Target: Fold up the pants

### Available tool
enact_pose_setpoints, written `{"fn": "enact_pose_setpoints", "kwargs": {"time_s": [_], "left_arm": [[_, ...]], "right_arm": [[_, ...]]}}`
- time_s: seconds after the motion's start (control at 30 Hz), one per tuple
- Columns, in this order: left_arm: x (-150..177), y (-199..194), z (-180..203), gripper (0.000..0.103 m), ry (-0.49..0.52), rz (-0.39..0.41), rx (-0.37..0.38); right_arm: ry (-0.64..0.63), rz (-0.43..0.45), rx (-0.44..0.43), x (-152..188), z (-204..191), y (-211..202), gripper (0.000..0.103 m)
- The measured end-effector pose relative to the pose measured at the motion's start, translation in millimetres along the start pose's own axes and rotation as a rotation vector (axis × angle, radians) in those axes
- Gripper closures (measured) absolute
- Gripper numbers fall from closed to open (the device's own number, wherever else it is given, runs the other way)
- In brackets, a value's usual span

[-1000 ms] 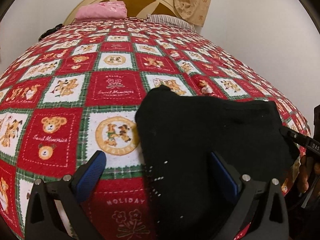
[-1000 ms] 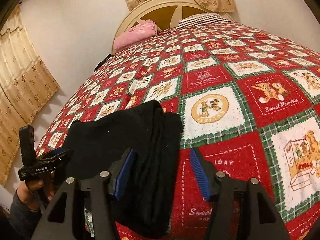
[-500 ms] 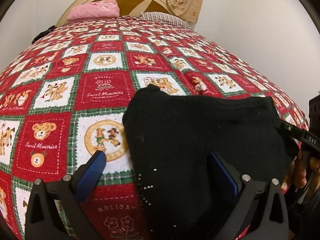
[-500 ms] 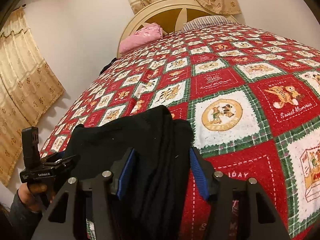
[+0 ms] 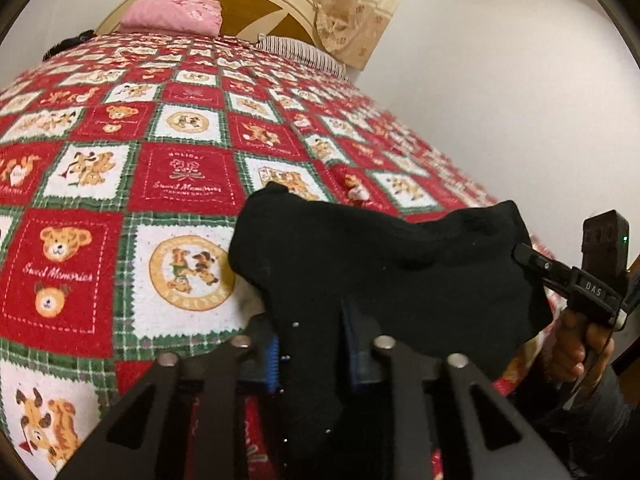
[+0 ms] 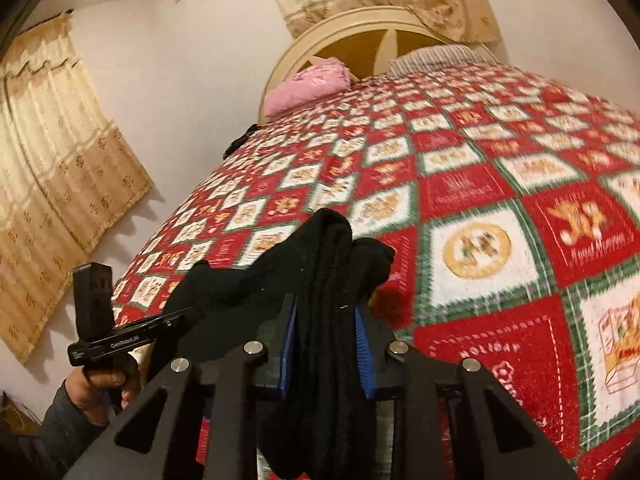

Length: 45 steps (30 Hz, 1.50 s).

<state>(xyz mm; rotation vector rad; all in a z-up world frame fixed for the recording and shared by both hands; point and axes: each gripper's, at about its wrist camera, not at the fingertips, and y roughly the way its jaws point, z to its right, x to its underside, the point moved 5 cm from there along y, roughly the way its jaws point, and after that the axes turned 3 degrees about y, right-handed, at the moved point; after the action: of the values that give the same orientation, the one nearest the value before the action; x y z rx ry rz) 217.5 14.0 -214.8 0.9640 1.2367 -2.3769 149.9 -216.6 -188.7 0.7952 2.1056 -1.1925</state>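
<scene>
The black pants (image 5: 384, 264) (folded into a thick bundle of layers) are bunched and partly raised off the patchwork bedspread (image 5: 180, 184), near its edge.

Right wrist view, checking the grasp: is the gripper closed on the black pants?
Yes, the right gripper has just closed, pinching the bunched black pants.

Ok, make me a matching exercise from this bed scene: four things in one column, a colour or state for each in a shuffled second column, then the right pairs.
Things:
1. pants
2. folded blanket
3. bedspread
4. curtain

Colour or state:
A. pink, lying by the headboard
B. beige, hanging on the wall
C. black, pinched in both tools
D. red, white and green bear squares

Pairs: 1-C, 2-A, 3-D, 4-B
</scene>
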Motion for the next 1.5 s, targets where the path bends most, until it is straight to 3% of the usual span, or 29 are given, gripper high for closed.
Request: {"fn": "enact_pose_setpoints", "kwargs": {"time_s": [0.17,0.33,0.6,0.7,0.87,0.93,1.0,1.03,1.07,1.1,1.3,1.5], "left_arm": [[-2.0,-23.9,-3.8,0.082,-0.029,0.049,0.034],[-10.6,-64.8,-29.3,0.082,-0.058,0.124,-0.007],[-17.1,-139.7,-105.8,0.082,-0.112,0.216,-0.229],[-17.0,-146.0,-136.3,0.082,-0.133,0.204,-0.311],[-4.9,-129.0,-170.4,0.081,-0.177,0.154,-0.367],[3.7,-117.0,-179.2,0.067,-0.188,0.125,-0.413],[11.0,-114.0,-185.5,0.03,-0.188,0.119,-0.499],[13.2,-115.5,-188.3,0.025,-0.199,0.13,-0.519],[14.1,-116.1,-190.1,0.021,-0.204,0.134,-0.522],[14.2,-116.3,-191.5,0.017,-0.205,0.133,-0.525],[16.9,-117.3,-196.0,0.011,-0.215,0.121,-0.554],[18.3,-119.7,-193.6,0.006,-0.212,0.125,-0.587]], "right_arm": [[-0.071,-0.007,-0.024,-15.3,-30.7,-0.3,0.076],[-0.161,-0.043,-0.07,-35.1,-71.8,25.5,0.076],[-0.258,-0.117,-0.222,-55.4,-162.7,126.6,0.077],[-0.278,-0.139,-0.263,-53.9,-191.0,167.3,0.077],[-0.272,-0.2,-0.247,-45.5,-203.8,224.4,0.077],[-0.249,-0.244,-0.215,-39.5,-194.6,243.7,0.076],[-0.201,-0.273,-0.158,-34.7,-176.1,260.1,0.067],[-0.179,-0.283,-0.133,-33.0,-167.4,265.1,0.062],[-0.153,-0.293,-0.115,-31.0,-159.0,268.2,0.047],[-0.115,-0.287,-0.112,-30.6,-148.3,269.7,0.043],[-0.139,-0.266,-0.08,-27.4,-147.9,265.6,0.043],[-0.096,-0.27,-0.125,-29.4,-140.0,266.9,0.042]]}}
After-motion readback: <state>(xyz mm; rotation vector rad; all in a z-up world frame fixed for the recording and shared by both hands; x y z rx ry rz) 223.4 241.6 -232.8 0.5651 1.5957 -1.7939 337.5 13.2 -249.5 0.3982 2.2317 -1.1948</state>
